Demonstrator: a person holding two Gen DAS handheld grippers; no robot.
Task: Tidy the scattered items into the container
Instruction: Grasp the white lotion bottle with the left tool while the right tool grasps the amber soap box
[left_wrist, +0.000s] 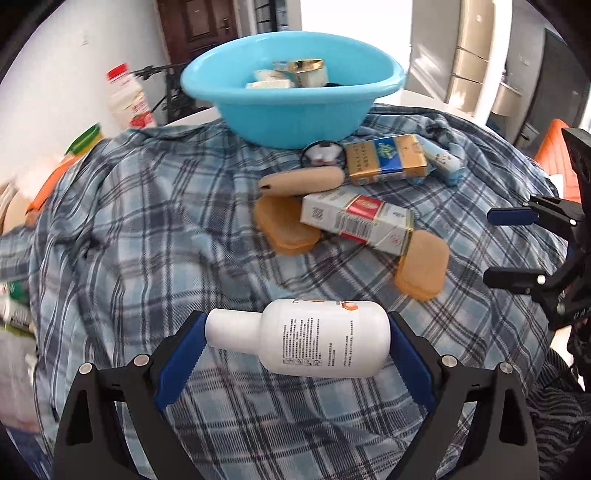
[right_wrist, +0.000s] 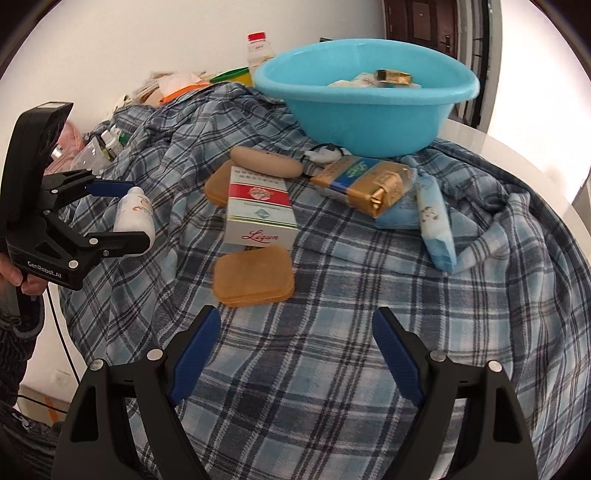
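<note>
While the left gripper (left_wrist: 295, 341) clamped the white bottle (left_wrist: 314, 338) end to end, its long axis crosswise, the blue basin (left_wrist: 291, 88) lay straight ahead; the right gripper (right_wrist: 295, 354) stood open, empty.

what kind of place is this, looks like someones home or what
Most likely a lived-in home, not a lab. A dark wooden door with a handle stands behind a white table draped with a plaid cloth, and household clutter such as a red-capped bottle sits along the wall.

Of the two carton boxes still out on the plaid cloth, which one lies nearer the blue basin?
The gold-and-blue box, just below the basin; the white-and-red box lies farther out, atop the orange soap dishes.
</note>
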